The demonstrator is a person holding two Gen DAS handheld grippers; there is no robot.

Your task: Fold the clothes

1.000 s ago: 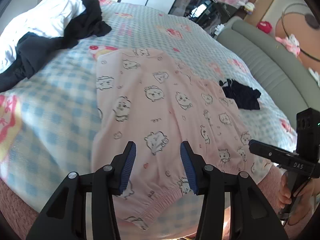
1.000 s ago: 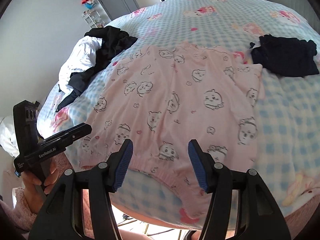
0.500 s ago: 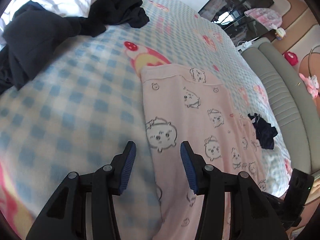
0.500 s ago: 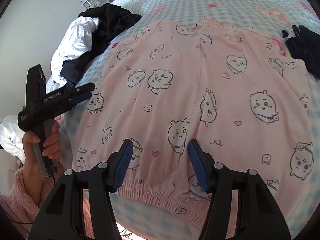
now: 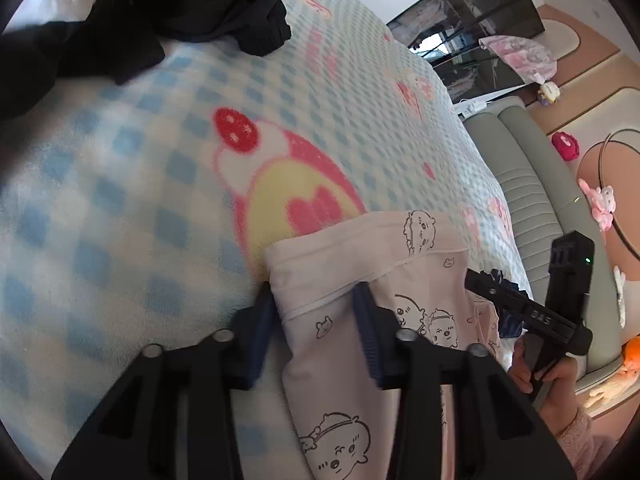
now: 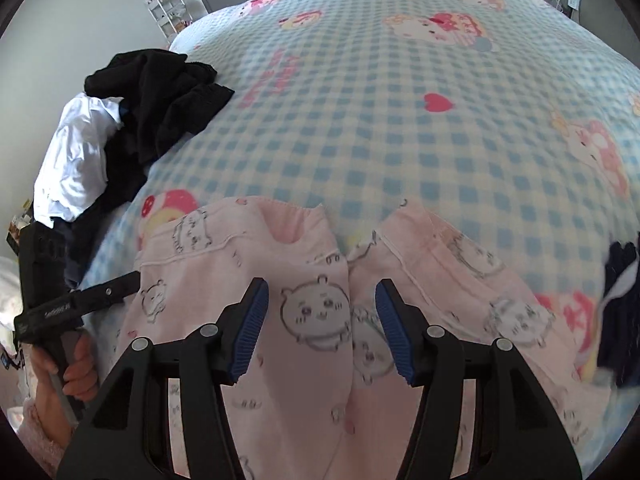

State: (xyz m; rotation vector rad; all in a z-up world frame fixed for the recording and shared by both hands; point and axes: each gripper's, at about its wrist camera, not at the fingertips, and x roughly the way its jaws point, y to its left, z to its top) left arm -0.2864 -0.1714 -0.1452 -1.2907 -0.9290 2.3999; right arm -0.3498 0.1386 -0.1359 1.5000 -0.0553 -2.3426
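Note:
Pink pyjama trousers with cartoon prints [image 6: 312, 312] lie flat on the checked bed cover, leg cuffs pointing away. My left gripper [image 5: 316, 300] is open, its blue fingers straddling the hem of the left leg cuff [image 5: 360, 252], low against the cloth. My right gripper [image 6: 320, 300] is open above the gap between the two legs, near their cuffs, holding nothing. The left gripper also shows in the right wrist view [image 6: 80, 300], and the right gripper in the left wrist view [image 5: 528, 316].
A pile of black and white clothes [image 6: 132, 120] lies at the bed's left side, also in the left wrist view [image 5: 140, 20]. A dark garment [image 6: 624, 300] lies at the right. A grey-green headboard [image 5: 536, 208] borders the bed.
Both grippers moved forward along the trousers to the leg cuffs. The left gripper dropped low onto the left cuff; the right one now hovers between the legs.

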